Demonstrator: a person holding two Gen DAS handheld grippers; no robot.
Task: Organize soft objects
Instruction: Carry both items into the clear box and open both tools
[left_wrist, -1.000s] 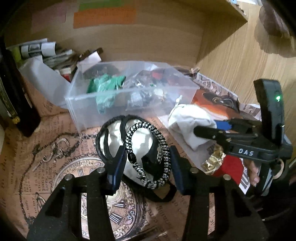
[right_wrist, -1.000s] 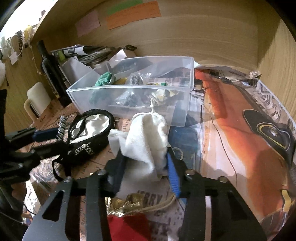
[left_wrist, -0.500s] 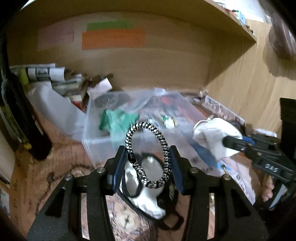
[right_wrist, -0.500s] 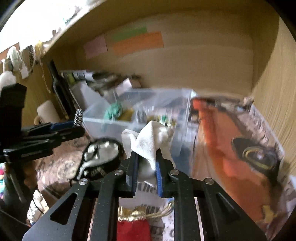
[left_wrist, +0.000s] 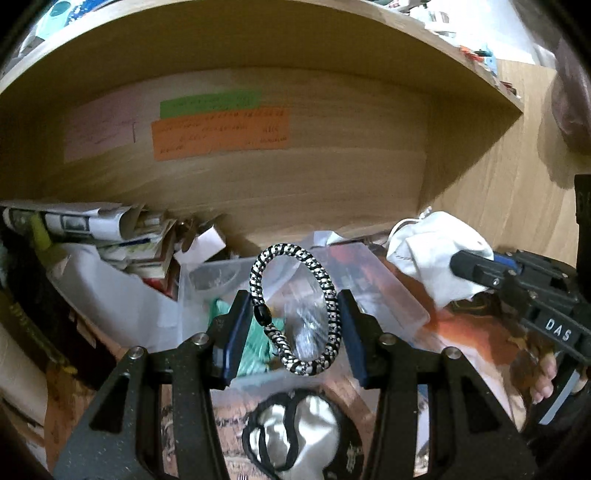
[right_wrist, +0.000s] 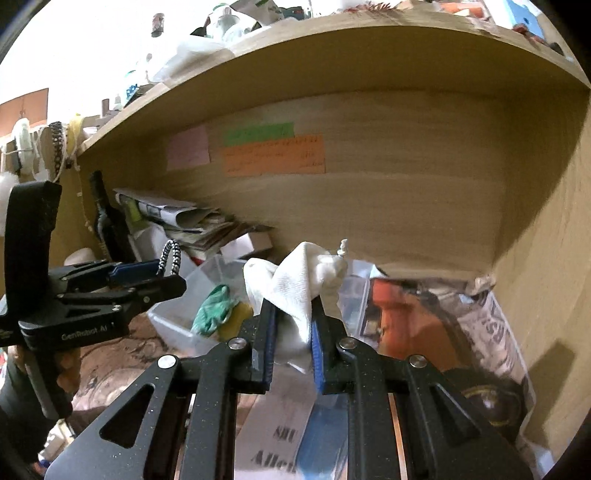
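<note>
My left gripper (left_wrist: 293, 314) is shut on a black-and-white braided hair band (left_wrist: 325, 284) and holds it in the air above the clear plastic bin (left_wrist: 402, 299). The band also shows in the right wrist view (right_wrist: 170, 256). My right gripper (right_wrist: 291, 314) is shut on a white cloth pouch (right_wrist: 299, 284), lifted near the bin's right side; it shows in the left wrist view (left_wrist: 432, 251) too. A green cloth (right_wrist: 214, 310) lies inside the bin (right_wrist: 173, 325). A black-rimmed satin pouch (left_wrist: 295, 439) lies on the table below the left gripper.
Rolled newspapers and boxes (left_wrist: 110, 232) are piled at the back left against the wooden wall. A dark bottle (right_wrist: 107, 221) stands at the left. An orange magazine (right_wrist: 402, 306) and newspaper cover the table on the right. A shelf runs overhead.
Both grippers have risen from the table. The left one lifted the hair band off the satin pouch; the right one closed tight on the white pouch and raised it.
</note>
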